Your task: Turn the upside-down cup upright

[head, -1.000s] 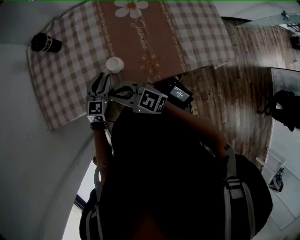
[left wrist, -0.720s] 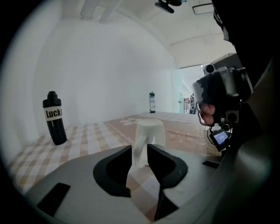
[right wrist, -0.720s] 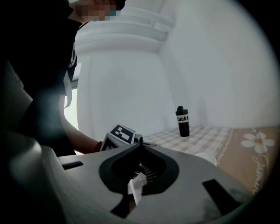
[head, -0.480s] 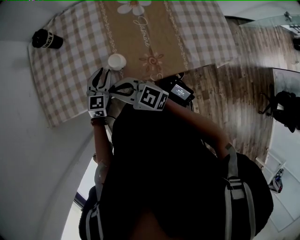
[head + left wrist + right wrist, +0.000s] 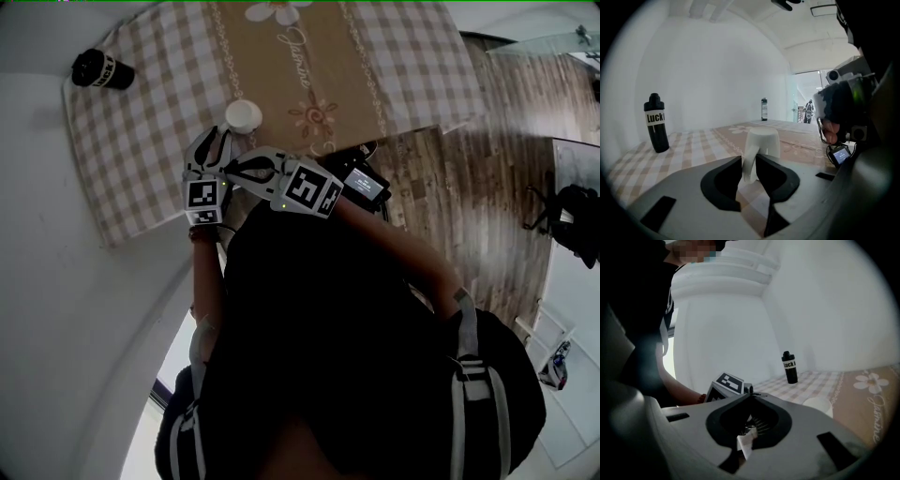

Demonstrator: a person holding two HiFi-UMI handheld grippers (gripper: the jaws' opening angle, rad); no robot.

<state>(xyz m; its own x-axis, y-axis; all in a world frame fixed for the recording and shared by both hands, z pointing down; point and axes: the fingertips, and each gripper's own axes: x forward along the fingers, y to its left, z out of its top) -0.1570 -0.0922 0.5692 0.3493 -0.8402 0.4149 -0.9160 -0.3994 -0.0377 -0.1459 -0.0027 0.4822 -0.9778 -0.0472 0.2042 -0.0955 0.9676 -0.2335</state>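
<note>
A white cup stands upside down on the checked tablecloth, near the table's front edge. In the left gripper view the cup is close ahead and its handle sits between the jaws. My left gripper has just been closing and its pads meet the handle on both sides. In the head view the left gripper lies just below the cup. My right gripper is shut on nothing beside it. The right gripper looks past the left one's marker cube to the cup.
A black bottle stands at the table's far left corner, also the black bottle in the left gripper view. A second bottle stands at the far end. A small screen device hangs by the table edge over wooden floor.
The left gripper's jaws have narrowed around the cup's handle. The head view has shifted a little. Both grippers keep much the same places beside the cup.
</note>
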